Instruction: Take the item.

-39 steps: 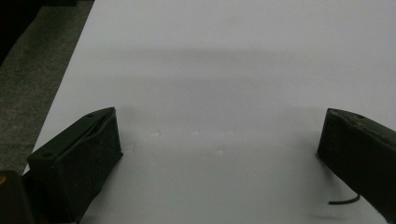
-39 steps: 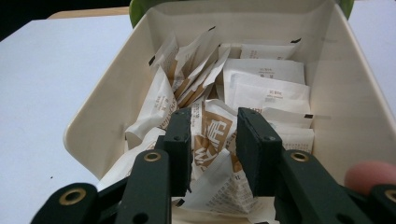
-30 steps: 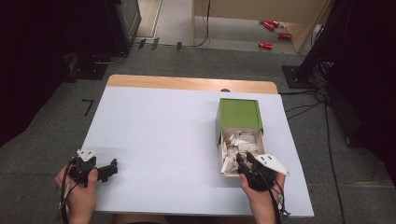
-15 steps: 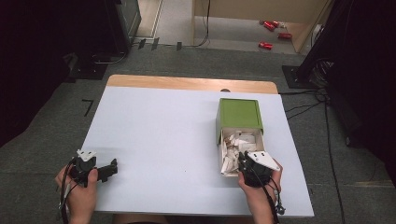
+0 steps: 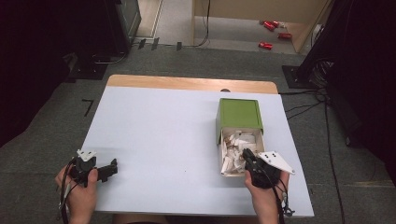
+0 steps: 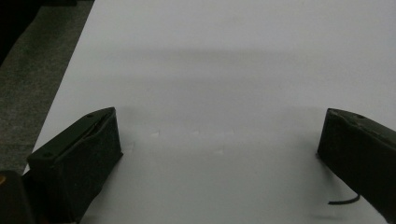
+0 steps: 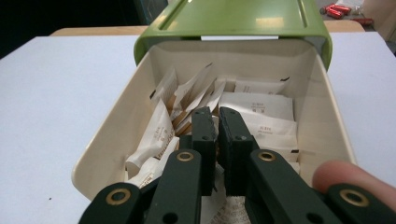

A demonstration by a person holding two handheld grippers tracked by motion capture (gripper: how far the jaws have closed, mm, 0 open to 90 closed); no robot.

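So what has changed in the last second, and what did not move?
The right hand-held gripper has shifted a little further over the packets in the open box; its jaws are nearly closed. Whether they pinch a packet is unclear. The left hand-held gripper, open, and the box stayed put.

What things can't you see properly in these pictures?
- Right tool: its closed jaws reach into the cream box among the white packets; whether they pinch one is hidden by the jaws themselves.
- Packet print: too small and blurred to read in the right gripper view.
- Back of the box: hidden under the green lid in the high view.
- Red things on the floor: too small to name.
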